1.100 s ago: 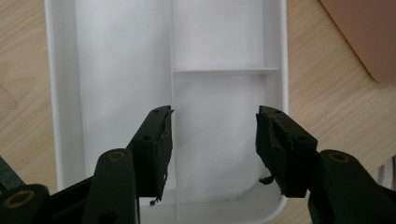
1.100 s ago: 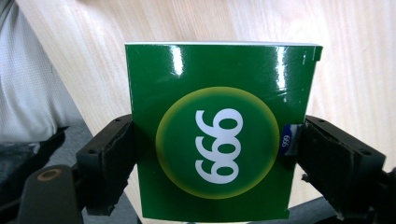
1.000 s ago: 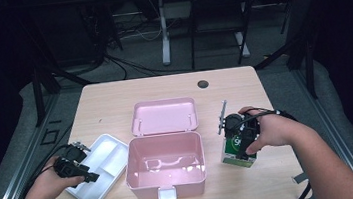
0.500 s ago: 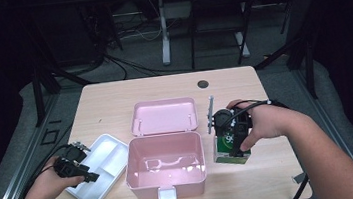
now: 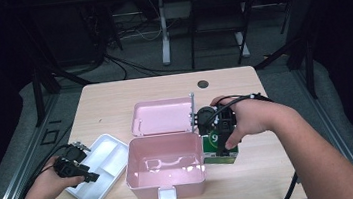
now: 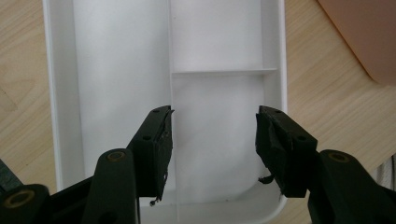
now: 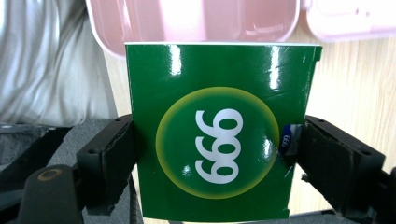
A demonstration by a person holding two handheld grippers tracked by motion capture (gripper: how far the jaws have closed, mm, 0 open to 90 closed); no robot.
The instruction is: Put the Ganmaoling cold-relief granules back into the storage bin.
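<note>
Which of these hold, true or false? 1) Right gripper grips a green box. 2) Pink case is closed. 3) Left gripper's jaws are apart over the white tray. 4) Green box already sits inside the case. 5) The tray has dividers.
1) True: the right gripper clamps the green box between its jaws.
2) False: the pink case is open, its lid laid back.
3) True: the left gripper is open above the white tray.
4) False: it is beside the case's right wall.
5) True.
</note>
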